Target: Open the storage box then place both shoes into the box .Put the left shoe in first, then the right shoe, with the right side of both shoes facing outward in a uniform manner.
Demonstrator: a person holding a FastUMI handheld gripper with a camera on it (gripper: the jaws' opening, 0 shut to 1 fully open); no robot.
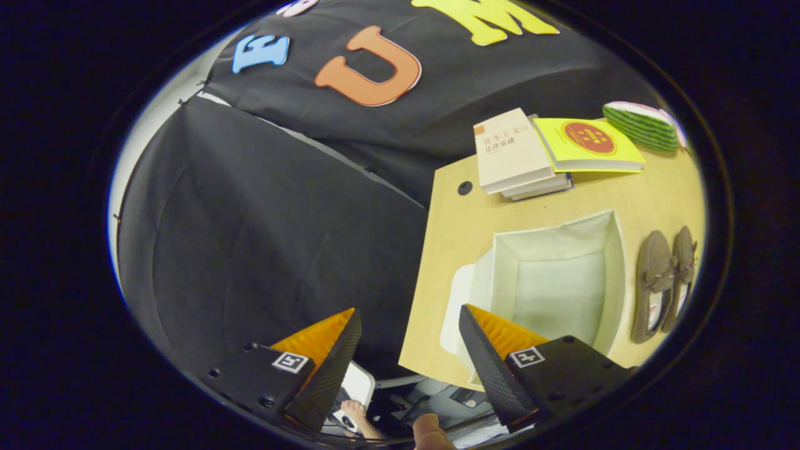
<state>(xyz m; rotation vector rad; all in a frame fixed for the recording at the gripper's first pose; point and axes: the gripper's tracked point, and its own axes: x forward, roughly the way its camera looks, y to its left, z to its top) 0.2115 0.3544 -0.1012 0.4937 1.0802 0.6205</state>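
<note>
Tongs [409, 334] are spread wide, holding nothing. The white fabric storage box [615, 281] sits open on the light wooden table [450, 250], and the brown slip-on shoes [665, 281] lie just beside it, books [537, 156] stacked near the far edge.

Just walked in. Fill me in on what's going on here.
A person's handheld gripper hangs open above the table edge, holding nothing. The storage box just beyond its fingers is already open and empty. Both shoes lie side by side on the table past the box, untouched. Books sit farther back.
</note>
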